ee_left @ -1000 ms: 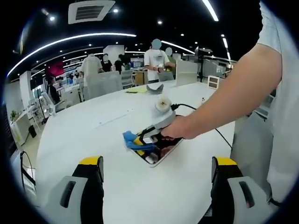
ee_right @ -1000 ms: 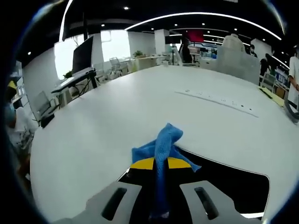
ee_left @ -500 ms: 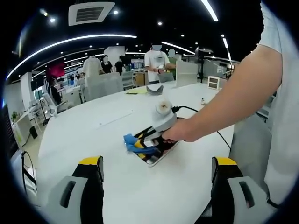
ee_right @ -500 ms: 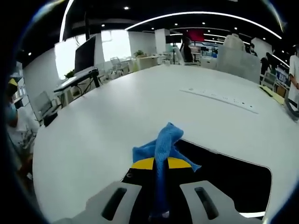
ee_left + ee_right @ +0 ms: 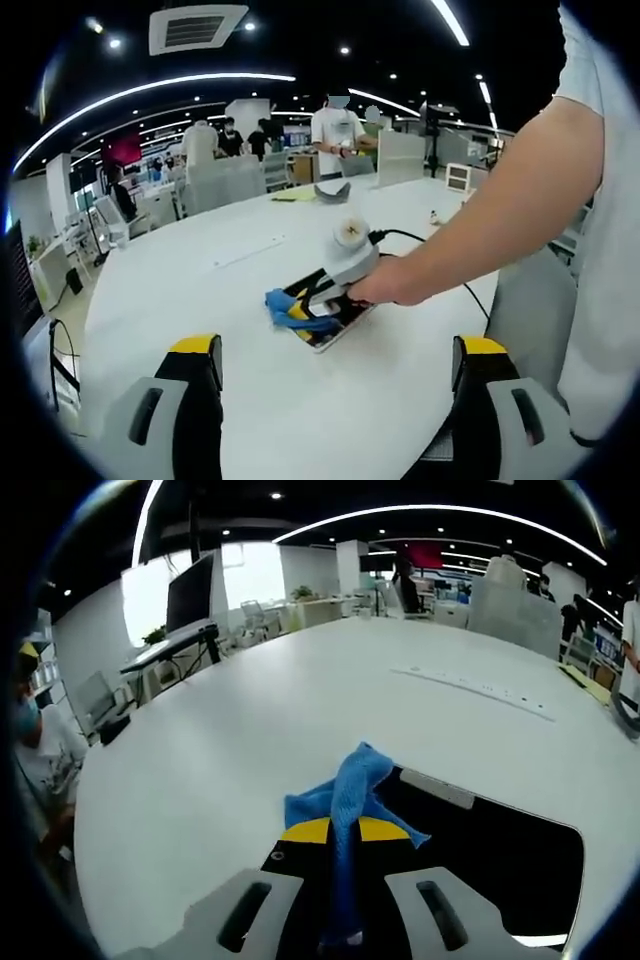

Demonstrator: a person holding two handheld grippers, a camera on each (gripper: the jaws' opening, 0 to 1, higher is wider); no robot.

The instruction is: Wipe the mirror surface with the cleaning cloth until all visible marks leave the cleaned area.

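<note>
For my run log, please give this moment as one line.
right gripper: shut on blue cloth | cloth on mirror | left gripper: open, idle | table

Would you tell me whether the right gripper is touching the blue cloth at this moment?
Touching. In the right gripper view the right gripper has its fingers closed on the blue cloth, which bunches out past their yellow tips above the mirror.

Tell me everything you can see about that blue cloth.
The blue cloth is a soft, woven-looking rag, bunched and crumpled. The right gripper is shut on it between yellow-tipped jaws, so a strip runs down between them while a loose tuft sticks out ahead. It rests on the dark mirror near that mirror's edge, on the white table. In the left gripper view it shows as a small blue wad at the mirror's end.
</note>
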